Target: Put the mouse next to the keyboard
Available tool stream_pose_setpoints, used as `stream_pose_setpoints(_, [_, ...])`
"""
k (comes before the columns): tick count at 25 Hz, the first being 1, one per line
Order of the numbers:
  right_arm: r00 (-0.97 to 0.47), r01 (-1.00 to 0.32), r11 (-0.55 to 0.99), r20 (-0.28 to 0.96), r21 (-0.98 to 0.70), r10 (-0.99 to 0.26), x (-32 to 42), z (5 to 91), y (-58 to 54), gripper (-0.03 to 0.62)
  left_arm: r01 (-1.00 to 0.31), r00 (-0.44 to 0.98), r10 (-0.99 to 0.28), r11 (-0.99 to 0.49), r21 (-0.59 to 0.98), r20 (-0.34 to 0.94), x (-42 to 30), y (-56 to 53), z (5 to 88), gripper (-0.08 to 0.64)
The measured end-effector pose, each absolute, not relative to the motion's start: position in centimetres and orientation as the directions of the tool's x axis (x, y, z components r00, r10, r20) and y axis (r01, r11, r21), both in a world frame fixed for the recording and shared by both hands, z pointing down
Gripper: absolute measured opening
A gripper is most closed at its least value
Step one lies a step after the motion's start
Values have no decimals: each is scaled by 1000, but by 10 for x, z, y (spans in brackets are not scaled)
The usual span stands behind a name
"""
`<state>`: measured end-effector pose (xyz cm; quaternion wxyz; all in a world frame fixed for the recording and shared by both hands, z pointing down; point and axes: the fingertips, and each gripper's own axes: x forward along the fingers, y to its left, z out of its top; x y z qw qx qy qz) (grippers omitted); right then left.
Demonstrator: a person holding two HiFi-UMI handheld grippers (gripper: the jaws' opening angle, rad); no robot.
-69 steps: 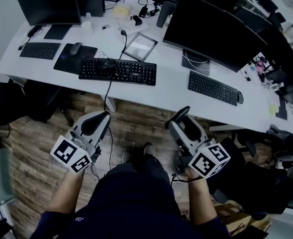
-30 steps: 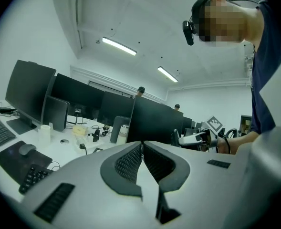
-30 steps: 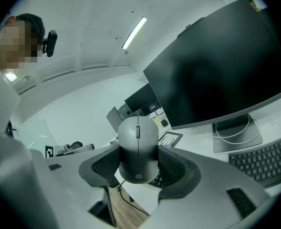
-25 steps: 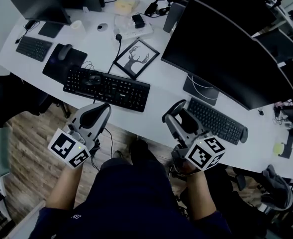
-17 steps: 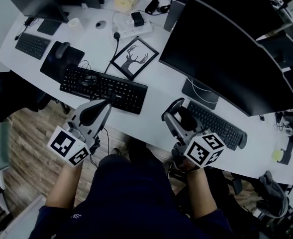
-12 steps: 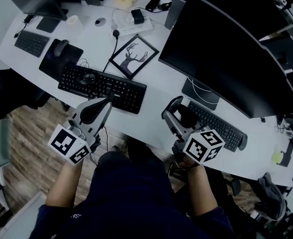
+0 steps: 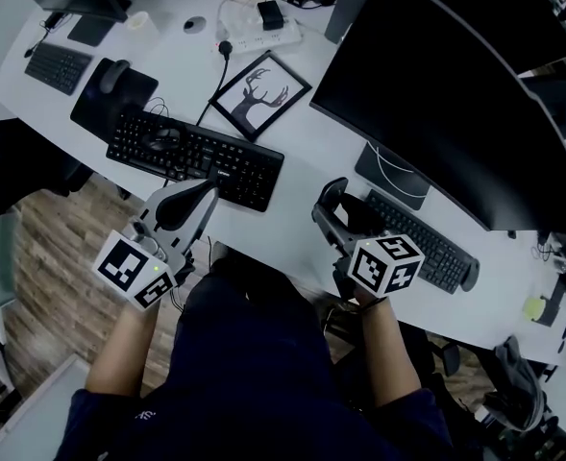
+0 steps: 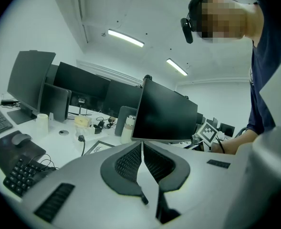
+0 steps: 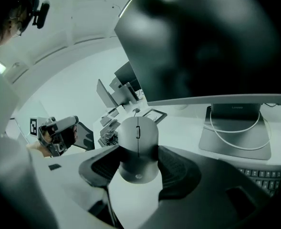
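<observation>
A grey mouse (image 9: 138,146) sits between the pads of my right gripper (image 9: 138,162), which is shut on it and holds it off the white desk (image 7: 292,224). In the head view the right gripper (image 7: 346,206) hangs over the desk just left of the nearer black keyboard (image 7: 427,244), whose corner (image 9: 270,176) also shows in the right gripper view. My left gripper (image 7: 207,188) hovers at the desk's front edge near a second black keyboard (image 7: 195,156). Its jaws (image 8: 141,147) are shut on nothing.
A large curved monitor (image 7: 436,84) on a stand (image 9: 235,135) rises behind the nearer keyboard. A framed deer picture (image 7: 260,88), a power strip (image 7: 259,38) and cables lie further back. Another mouse (image 7: 111,72) rests on a dark pad at the left.
Both grippers have come forward over the desk's front edge. The right one has sunk toward the desk with the mouse, close to the nearer keyboard's left end.
</observation>
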<state>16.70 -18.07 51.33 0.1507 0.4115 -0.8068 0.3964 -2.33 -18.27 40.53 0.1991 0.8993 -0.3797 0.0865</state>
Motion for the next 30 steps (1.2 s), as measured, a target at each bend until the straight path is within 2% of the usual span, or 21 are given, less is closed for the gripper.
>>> stream_pose_setpoints(12, [-570, -821, 337, 663, -460, -485, 168, 553, -179, 255, -710, 704, -630, -625, 323, 328, -27, -181, 427, 41])
stream_pose_setpoints(30, [-446, -892, 288, 783, -348, -435, 149, 599, -186, 255, -643, 765, -539, -678, 358, 353, -46, -198, 461, 41])
